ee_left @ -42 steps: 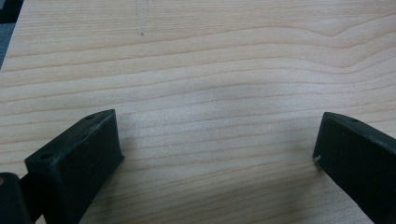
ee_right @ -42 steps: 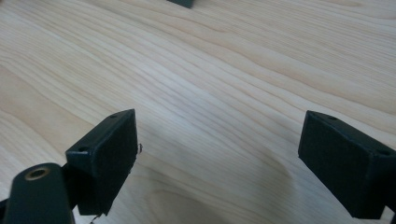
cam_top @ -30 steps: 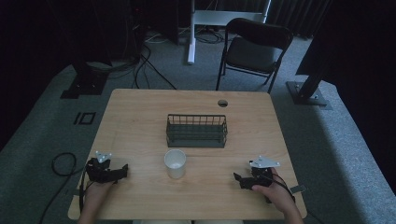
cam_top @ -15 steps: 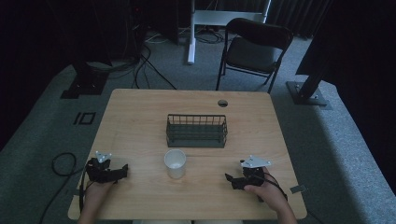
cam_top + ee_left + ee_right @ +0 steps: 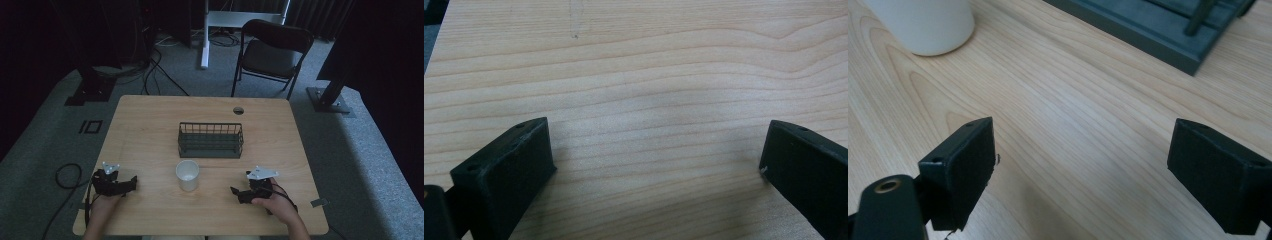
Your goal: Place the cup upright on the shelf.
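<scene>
Resting both hands on the table, you are holding the left claw near its left front corner, jaws spread wide over bare wood. Your right claw is also gaping, empty, pointing toward the cup. The cup is standing just before the basket.

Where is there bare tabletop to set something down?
Free: the wide strip behind the wire basket up to the cable hole, and both side margins of the table. Tighter: the front middle, where the white cup sits between the left gripper and right gripper.
</scene>
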